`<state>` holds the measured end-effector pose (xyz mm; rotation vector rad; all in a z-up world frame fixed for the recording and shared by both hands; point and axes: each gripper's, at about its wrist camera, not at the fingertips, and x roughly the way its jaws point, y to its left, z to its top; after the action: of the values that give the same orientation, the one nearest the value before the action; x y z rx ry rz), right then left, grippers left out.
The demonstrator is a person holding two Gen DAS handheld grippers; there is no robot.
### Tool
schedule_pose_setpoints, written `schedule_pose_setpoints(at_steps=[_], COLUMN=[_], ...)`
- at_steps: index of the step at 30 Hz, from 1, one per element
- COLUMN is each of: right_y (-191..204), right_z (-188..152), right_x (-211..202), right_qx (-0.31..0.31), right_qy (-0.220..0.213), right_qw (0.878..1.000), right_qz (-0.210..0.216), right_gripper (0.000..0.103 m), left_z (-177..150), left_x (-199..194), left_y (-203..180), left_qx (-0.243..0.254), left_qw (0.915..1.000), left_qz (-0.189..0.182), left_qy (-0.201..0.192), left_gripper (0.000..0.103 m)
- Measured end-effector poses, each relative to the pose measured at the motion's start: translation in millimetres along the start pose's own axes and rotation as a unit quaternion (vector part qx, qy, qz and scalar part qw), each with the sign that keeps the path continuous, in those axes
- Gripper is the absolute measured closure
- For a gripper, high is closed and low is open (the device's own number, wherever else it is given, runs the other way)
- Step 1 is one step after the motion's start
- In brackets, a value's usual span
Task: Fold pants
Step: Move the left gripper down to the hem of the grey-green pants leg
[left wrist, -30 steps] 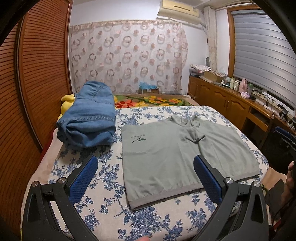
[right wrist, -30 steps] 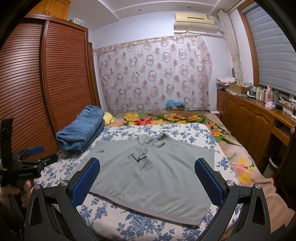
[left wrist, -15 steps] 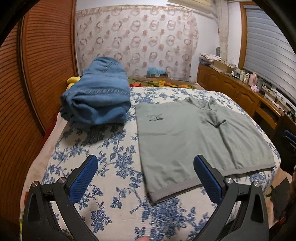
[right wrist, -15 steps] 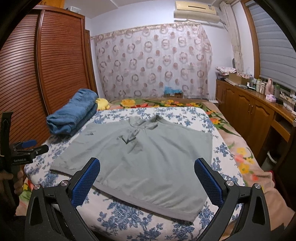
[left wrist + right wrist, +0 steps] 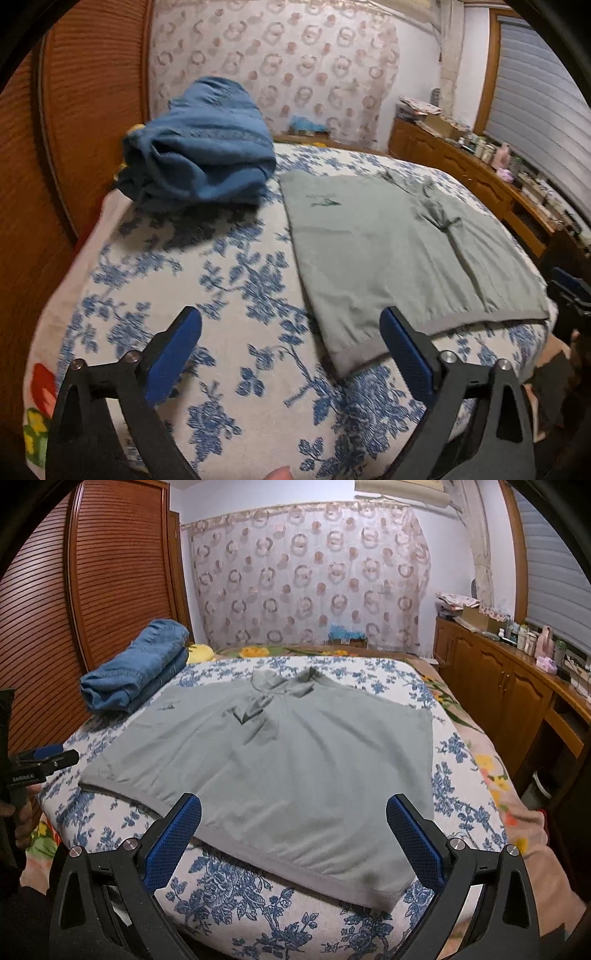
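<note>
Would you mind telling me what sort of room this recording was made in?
Most likely a home bedroom: a bed with a floral cover, a louvred wooden wardrobe, and a curtain behind it.

Blue denim pants are sitting folded in a thick, lumpy bundle on the flowered bedspread, at its far left edge beside the brown slatted wardrobe doors. Layers are stacking unevenly, with seam stitching showing across the top and loose folds bulging at the near end. They are lying just beside the far left corner of the flat grey shirt; touching or not, cannot tell.
</note>
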<state>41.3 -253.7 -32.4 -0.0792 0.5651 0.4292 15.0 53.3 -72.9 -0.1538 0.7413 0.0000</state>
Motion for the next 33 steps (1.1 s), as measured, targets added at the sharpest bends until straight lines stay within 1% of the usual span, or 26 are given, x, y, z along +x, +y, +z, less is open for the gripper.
schedule_pose_setpoints(at_steps=[3, 5, 11, 13, 18, 22, 24, 26, 27, 31, 33], right_y=[1, 1, 0, -2, -1, -2, -5, -6, -8, -9, -7], right_z=[-1, -2, -4, -3, -4, -6, -6, -8, -4, 1, 2], right_x=[-1, 1, -7, -7, -4, -4, -2, -4, 1, 5, 7], right_qx=[-0.004, -0.005, -0.006, -0.007, -0.010, -0.009, -0.007, -0.007, -0.007, -0.005, -0.006], right_qy=[0.006, 0.010, 0.019, 0.019, 0.017, 0.020, 0.022, 0.024, 0.024, 0.025, 0.025], right_qw=[1.000, 1.000, 1.000, 1.000, 1.000, 1.000, 1.000, 1.000, 1.000, 1.000, 1.000], right_qz=[0.004, 0.004, 0.010, 0.012, 0.014, 0.015, 0.015, 0.016, 0.015, 0.016, 0.017], right_gripper=[0.005, 0.005, 0.009, 0.009, 0.010, 0.011, 0.011, 0.012, 0.013, 0.015, 0.017], left_z=[-1, -2, -10, -14, -17, -20, -21, -22, -23, -23, -23], left_x=[1, 2, 5, 10, 7, 7, 6, 4, 3, 3, 4], left_y=[-1, -3, -12, -14, -16, -21, -23, -25, -26, -28, -30], left_qx=[-0.001, 0.000, 0.012, 0.015, 0.015, 0.024, 0.027, 0.030, 0.031, 0.038, 0.045], left_qw=[0.9999, 0.9996, 0.9987, 0.9980, 0.9984, 0.9989, 0.9988, 0.9983, 0.9982, 0.9983, 0.9982], left_qz=[-0.014, -0.025, -0.043, -0.050, -0.047, -0.034, -0.034, -0.041, -0.043, -0.034, -0.033], left_qy=[0.006, 0.012, 0.023, 0.035, 0.027, 0.023, 0.024, 0.028, 0.029, 0.026, 0.024], left_gripper=[0.020, 0.031, 0.051, 0.056, 0.058, 0.058, 0.059, 0.070, 0.071, 0.084, 0.088])
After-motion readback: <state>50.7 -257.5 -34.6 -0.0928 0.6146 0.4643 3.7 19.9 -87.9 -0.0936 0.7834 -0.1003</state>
